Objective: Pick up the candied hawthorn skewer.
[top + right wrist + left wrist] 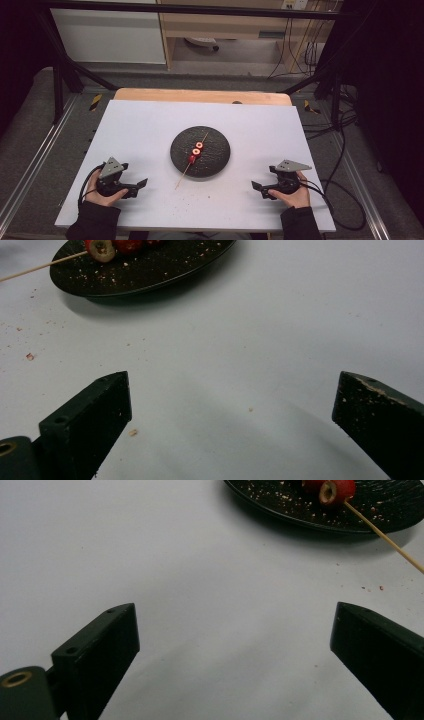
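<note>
Bench [150, 130] covered by smooth matt white sheet; bare wood seen at far edge. Plate [215, 160] black, rough, speckled, dusted with crumbs. Skewer [183, 176] of thin pale wood. Red pieces [196, 151] glossy. Tongs [142, 184] of matt black plastic, right tongs [256, 186] crumb-dusted.

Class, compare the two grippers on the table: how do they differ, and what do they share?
The left gripper sits left of the black plate, jaws pointing right; the right gripper sits on the plate's other side, jaws pointing left. The skewer sticks out toward the left gripper's side. Both are hand-held, open and hold nothing.
</note>
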Tool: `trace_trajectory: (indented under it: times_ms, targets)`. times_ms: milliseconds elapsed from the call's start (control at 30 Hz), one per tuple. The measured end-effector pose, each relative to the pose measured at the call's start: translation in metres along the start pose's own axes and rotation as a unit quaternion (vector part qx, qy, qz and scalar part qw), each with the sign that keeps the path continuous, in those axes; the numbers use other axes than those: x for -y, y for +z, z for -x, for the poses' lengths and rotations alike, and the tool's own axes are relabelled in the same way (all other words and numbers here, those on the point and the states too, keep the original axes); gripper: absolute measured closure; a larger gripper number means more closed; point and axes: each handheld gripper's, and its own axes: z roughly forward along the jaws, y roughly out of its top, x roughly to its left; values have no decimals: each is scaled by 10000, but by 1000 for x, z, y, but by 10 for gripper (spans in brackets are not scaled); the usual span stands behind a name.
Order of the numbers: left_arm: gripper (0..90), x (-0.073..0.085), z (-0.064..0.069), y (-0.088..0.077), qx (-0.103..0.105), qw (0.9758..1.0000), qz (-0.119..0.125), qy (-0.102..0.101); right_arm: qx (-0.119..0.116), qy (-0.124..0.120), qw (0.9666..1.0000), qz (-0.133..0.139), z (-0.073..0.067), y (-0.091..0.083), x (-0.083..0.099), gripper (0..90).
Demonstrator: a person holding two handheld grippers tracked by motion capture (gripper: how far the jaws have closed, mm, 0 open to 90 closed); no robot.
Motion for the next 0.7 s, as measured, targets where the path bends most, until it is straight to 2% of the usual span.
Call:
trace_trajectory:
  times_ms: [433,700]
  targets:
    - [52,-2,3,-1,33,10000,-41,4,-40,30,10000,9,-1,-1,0,34]
    - [58,-5,10,3,92,9999,-101,16,-53,34,10000,-22,-1,-1,0,34]
